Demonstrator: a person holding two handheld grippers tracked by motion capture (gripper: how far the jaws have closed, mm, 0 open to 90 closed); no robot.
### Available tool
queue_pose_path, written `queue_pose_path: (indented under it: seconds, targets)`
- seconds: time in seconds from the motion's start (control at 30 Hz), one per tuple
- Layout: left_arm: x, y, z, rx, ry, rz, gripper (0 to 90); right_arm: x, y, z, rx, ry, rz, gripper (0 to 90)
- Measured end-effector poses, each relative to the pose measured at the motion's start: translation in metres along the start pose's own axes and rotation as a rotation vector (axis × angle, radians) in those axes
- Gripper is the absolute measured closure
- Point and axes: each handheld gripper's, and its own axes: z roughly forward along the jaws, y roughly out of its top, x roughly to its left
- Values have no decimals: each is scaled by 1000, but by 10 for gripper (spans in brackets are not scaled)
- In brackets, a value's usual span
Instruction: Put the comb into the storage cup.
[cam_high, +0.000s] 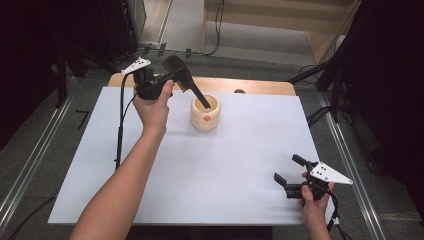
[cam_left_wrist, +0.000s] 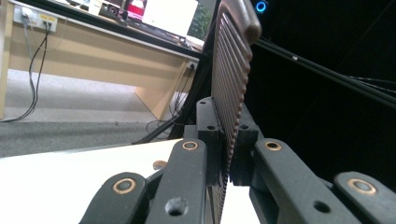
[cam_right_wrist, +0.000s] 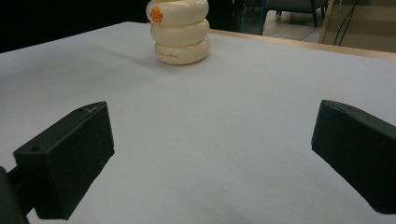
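A dark brown slotted spatula (cam_high: 179, 70) slants from upper left down into a cream ribbed pot (cam_high: 205, 114) with an orange mark, standing at the back middle of the white sheet. My left gripper (cam_high: 169, 80) is shut on the spatula's wide end, just left of the pot. In the left gripper view the ribbed blade (cam_left_wrist: 231, 70) rises between the closed jaws of that left gripper (cam_left_wrist: 226, 140). My right gripper (cam_high: 289, 169) stands open near the front right of the sheet, nothing between its fingers. The right gripper (cam_right_wrist: 210, 154) looks across the bare sheet at the pot (cam_right_wrist: 180, 32).
A white sheet (cam_high: 225, 165) covers the table, with the wooden edge (cam_high: 260, 86) showing at the back. The left gripper's cable (cam_high: 120, 125) hangs over the sheet's left side. Dark stands (cam_high: 335, 85) flank the table. Metal rails (cam_high: 350, 160) run along both sides.
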Motion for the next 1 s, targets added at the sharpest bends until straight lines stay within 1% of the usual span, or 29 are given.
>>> queue_pose_path:
  seconds: [0.1,0.37,0.57,0.67,1.0]
  targets:
    - [2,1,2,-9,5,-5,862,0,0,0,0,0,-4,0]
    - [9,-1,7,-6,27,-9,862,0,0,0,0,0,1,0]
    - [12,-5,11,5,48,3,862,0,0,0,-7,2,1,0]
    - [14,-6,13,4,51,-3,862,-1,0,0,-9,2,1,0]
    - [15,-11,19,13,59,8,862,0,0,0,-8,3,2,0]
